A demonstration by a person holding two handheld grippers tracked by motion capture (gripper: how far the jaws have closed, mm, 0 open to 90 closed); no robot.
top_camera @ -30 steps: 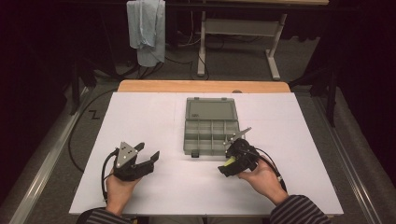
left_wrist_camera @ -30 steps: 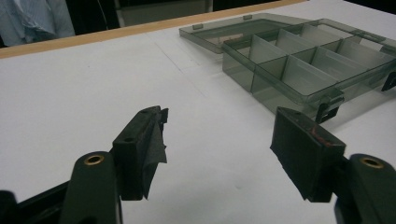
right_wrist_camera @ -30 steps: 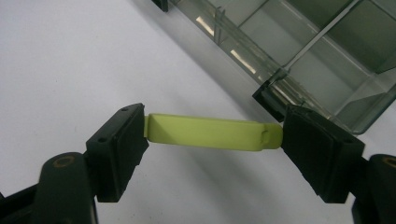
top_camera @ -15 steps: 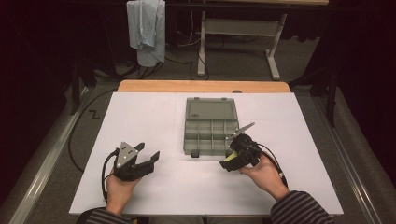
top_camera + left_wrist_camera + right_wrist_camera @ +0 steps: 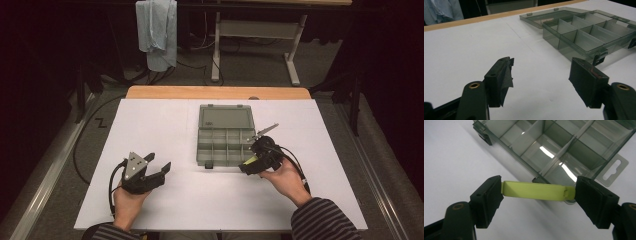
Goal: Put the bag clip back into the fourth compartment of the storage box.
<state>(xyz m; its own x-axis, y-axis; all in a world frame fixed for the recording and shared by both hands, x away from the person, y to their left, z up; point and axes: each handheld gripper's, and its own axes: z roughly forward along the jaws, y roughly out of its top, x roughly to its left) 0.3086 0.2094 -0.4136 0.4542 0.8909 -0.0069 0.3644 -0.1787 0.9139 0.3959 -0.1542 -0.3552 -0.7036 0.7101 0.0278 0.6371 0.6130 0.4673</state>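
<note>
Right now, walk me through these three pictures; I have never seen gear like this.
A person sits at a white table holding a hand-operated two-jaw gripper in each hand. One picture looks down from above; the other two come from cameras riding on the grippers. On the table lies an open smoky-clear compartment box, its lid folded flat behind it. The left gripper is open and holds nothing. The right gripper, beside the box's near edge, clamps a yellow-green plastic strip end to end between its pads.
</note>
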